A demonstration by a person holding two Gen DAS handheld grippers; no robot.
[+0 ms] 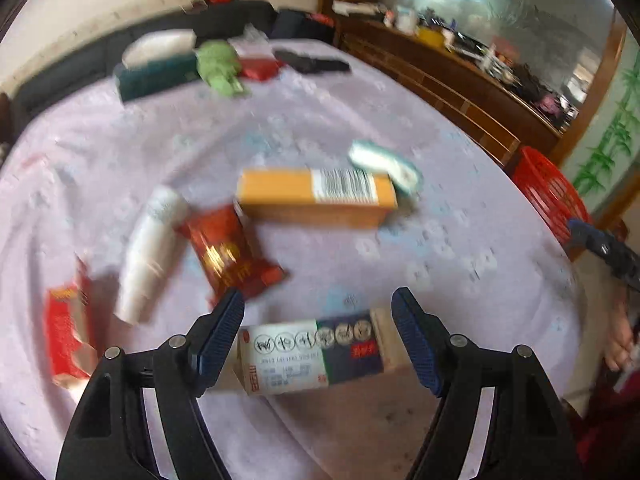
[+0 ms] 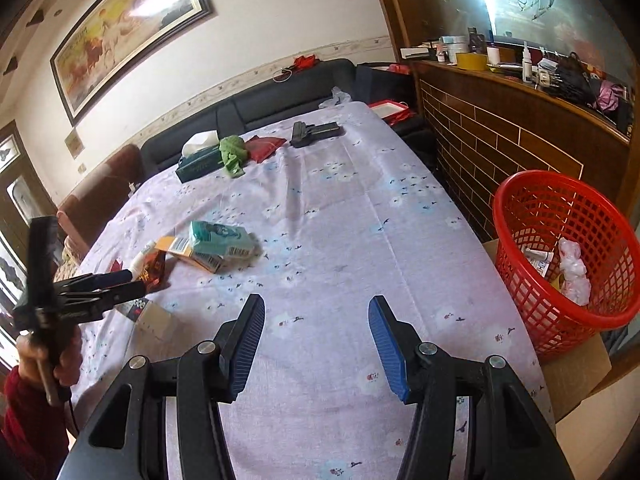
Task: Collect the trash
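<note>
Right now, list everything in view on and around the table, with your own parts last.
Lilac floral tablecloth: one, covers the table.
Long orange cardboard box: one, mid-table.
Teal-and-white soft packet: one, leaning on the orange box.
White cylindrical tube: one, left of the red foil wrapper.
Red foil wrapper: one, beside the tube.
Red-and-white crumpled pack: one, near left edge.
White-and-navy printed carton: one, near edge, between the left jaws.
Dark green tissue box: one, far end.
Green cloth: one, beside the tissue box.
Red mesh plastic basket: one, right of the table, trash inside.
Left gripper: black, blue pads, open around the carton.
Right gripper: open, empty.
</note>
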